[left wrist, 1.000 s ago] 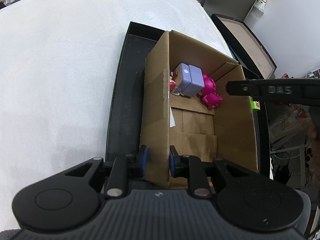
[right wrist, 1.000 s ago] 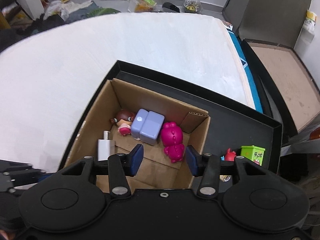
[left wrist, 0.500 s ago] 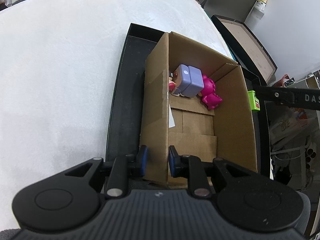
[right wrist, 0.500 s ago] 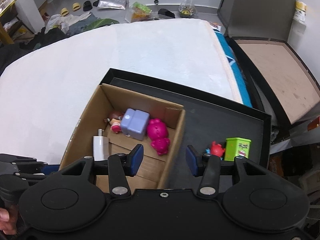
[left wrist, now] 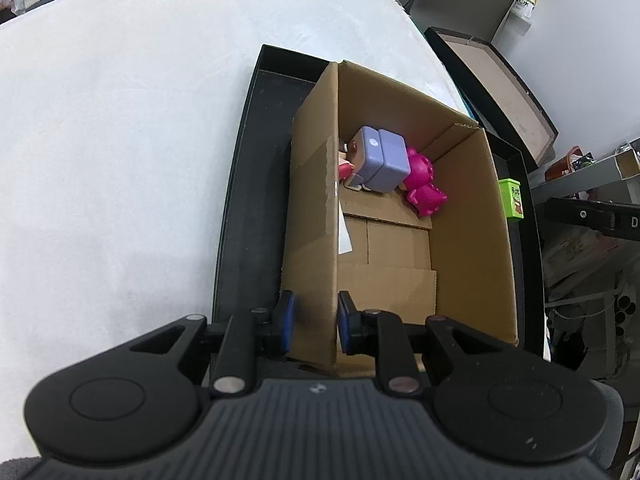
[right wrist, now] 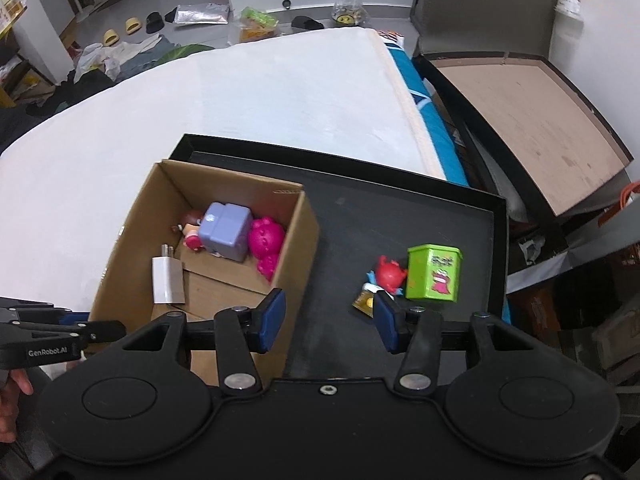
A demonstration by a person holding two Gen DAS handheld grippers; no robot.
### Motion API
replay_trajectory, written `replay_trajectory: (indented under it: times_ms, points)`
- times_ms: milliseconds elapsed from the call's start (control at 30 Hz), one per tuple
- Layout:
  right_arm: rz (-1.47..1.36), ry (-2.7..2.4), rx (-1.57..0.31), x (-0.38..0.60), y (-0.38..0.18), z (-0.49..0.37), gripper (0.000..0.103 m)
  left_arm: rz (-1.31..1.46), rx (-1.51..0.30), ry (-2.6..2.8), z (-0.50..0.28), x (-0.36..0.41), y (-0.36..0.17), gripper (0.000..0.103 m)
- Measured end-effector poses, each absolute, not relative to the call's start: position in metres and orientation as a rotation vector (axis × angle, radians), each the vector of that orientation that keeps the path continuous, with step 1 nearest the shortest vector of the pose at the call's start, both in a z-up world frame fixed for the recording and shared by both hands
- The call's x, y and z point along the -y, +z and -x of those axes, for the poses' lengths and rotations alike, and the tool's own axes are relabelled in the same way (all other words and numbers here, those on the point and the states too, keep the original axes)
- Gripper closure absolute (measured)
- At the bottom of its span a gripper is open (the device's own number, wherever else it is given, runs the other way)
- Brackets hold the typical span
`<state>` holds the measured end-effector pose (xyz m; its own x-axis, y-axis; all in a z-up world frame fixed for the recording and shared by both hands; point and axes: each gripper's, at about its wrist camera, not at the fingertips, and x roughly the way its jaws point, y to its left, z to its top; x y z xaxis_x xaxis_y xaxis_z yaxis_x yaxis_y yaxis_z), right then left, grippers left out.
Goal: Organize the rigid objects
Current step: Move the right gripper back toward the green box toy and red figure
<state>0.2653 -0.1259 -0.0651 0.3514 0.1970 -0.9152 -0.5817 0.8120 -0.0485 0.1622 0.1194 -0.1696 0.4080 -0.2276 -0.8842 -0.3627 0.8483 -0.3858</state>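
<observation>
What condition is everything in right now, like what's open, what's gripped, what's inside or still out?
Cardboard box: open-topped, standing in the tray.
Black tray: holds the box and loose toys.
Left gripper: shut on the box's side wall.
Right gripper: open, empty, jaws just widened.
Purple cube: inside the box.
Pink figure: inside the box.
White charger: inside the box.
Green tin: upright, outside the box.
Red toy: outside, beside the tin.
</observation>
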Motion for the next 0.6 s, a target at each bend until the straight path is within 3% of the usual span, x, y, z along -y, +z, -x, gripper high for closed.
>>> replay_trajectory:
  times_ms: [600]
  points:
    - [0.237, 0.459, -1.137, 0.194, -0.073, -0.273, 0.042, 0.562, -1.187, 0.103, -0.166, -0.115, -0.172, 0.082]
